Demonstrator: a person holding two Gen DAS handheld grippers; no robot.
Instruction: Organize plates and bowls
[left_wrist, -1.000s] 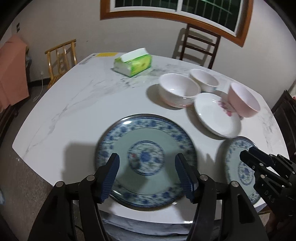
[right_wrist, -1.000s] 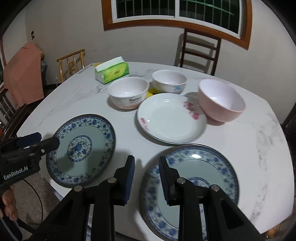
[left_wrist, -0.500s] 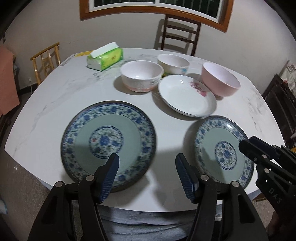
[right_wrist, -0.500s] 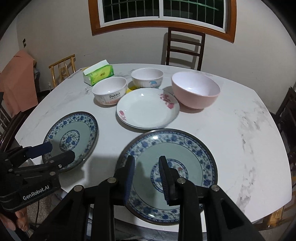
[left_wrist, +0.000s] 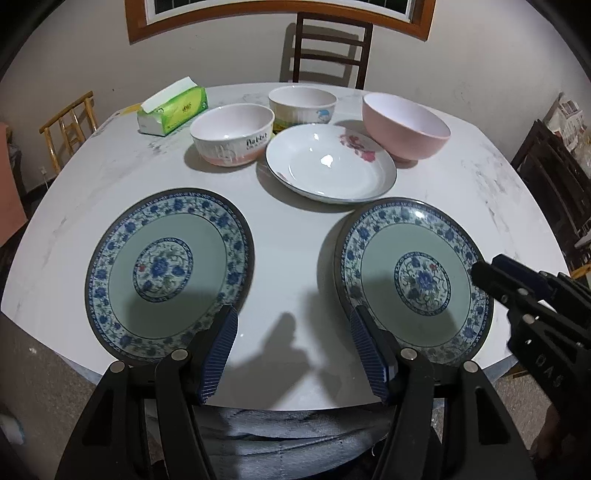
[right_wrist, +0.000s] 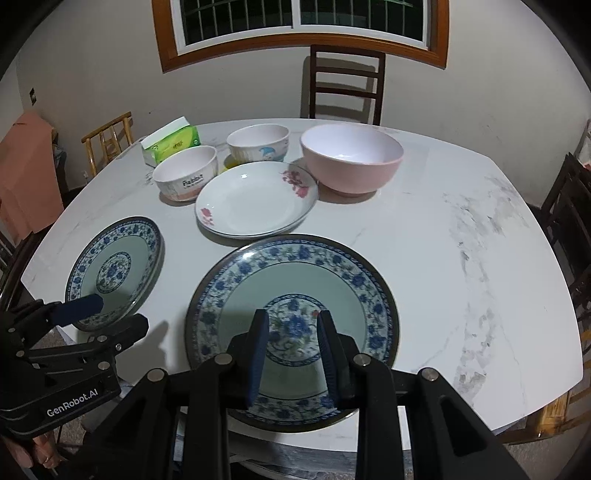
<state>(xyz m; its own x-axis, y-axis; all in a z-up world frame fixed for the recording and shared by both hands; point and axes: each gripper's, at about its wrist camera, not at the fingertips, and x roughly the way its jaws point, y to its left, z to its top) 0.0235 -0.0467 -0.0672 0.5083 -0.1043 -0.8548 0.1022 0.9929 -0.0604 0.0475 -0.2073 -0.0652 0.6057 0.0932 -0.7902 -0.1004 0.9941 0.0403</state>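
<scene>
Plates first: two round blue-and-white floral porcelain plates sit flat on the white marble tabletop (left_wrist: 295, 236) near its front edge, the left plate (left_wrist: 170, 273) well apart from the right plate (left_wrist: 413, 277). Behind them a white shallow dish with red flowers (left_wrist: 330, 162), apparently stacked on a second one. Further back: white bowl with printed lettering (left_wrist: 232, 133), white bowl with a blue cartoon print (left_wrist: 302, 107), large pink bowl (left_wrist: 404, 125). Green tissue pack (left_wrist: 171, 107) at the far left.

Left claw (left_wrist: 291, 350) is spread wide, empty, hovering over the bare gap between the two plates. Right claw (right_wrist: 291, 350) is narrower but parted, holding nothing, above the right plate's near half.

Likely step: grab one patterned plate and stack it on its twin. Approach the near rim low, one finger under the lip, one on top; pinch firmly, glaze looks slick. Lift level, clear the dish rim, centre before release.
</scene>
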